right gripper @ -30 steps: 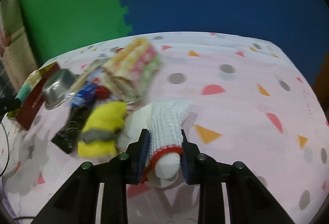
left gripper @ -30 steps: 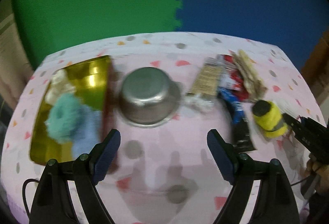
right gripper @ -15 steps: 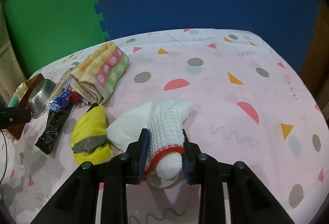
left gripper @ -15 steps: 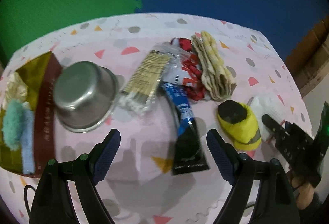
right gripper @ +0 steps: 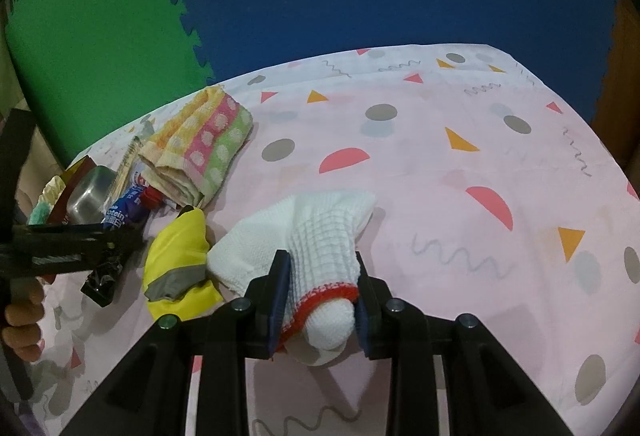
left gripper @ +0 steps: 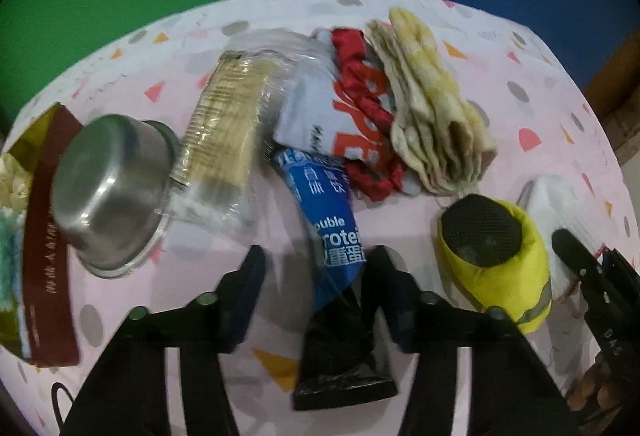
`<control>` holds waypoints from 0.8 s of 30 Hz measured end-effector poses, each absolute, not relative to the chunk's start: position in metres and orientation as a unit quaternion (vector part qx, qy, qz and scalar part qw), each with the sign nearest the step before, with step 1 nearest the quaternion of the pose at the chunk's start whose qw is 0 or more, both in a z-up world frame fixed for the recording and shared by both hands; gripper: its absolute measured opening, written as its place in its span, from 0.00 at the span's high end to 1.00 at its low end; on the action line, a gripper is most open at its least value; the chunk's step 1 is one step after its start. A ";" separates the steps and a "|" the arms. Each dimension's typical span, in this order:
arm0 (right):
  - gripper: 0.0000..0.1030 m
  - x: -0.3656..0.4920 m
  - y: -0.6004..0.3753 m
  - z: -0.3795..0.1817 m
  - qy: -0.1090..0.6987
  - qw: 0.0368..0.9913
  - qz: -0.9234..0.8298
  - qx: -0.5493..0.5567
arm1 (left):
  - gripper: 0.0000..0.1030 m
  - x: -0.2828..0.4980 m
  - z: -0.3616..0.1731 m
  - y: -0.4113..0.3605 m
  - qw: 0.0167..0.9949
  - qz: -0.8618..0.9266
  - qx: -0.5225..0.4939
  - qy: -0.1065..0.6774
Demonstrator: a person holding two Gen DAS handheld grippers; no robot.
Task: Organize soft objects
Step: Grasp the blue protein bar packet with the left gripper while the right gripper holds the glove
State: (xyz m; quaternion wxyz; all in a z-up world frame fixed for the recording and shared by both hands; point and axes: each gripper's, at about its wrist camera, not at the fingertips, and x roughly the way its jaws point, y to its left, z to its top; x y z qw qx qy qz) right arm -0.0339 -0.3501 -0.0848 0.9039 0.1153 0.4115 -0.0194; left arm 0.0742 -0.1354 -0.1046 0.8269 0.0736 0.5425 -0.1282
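While the right gripper [right gripper: 318,290] clamps its two pads on the red-trimmed cuff of a white knitted glove [right gripper: 304,236], the rest of the glove lies spread on the pink patterned tablecloth [right gripper: 460,164]. Just left of the glove sits a yellow pouch [right gripper: 180,256] with a grey reflective band. Beyond it, a folded dotted towel [right gripper: 200,148] in orange, pink and green rests near the table's far edge.

The left gripper [left gripper: 316,288] hovers with its fingers apart on either side of a blue-and-black protein sachet [left gripper: 332,248], not touching it as far as can be seen. Past the sachet lie a red-and-white wrapper [left gripper: 352,108] and a clear pack of wooden sticks [left gripper: 224,124]. To their left, an overturned steel bowl [left gripper: 108,188] leans against a gold and maroon box [left gripper: 44,256], where teal fluffy fabric [left gripper: 6,260] shows at the frame's edge.
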 end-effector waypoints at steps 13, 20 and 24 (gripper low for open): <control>0.71 -0.033 -0.355 -0.087 0.411 0.901 -0.011 0.135 | 0.78 0.049 -0.095 -0.126 0.813 -0.182 0.092 0.546; 0.71 -0.033 -0.355 -0.087 0.411 0.901 -0.012 0.135 | 0.78 0.024 -0.079 -0.108 0.813 -0.211 0.082 0.537; 0.71 -0.033 -0.355 -0.087 0.411 0.901 -0.012 0.135 | 0.78 0.015 -0.069 -0.102 0.817 -0.218 0.084 0.527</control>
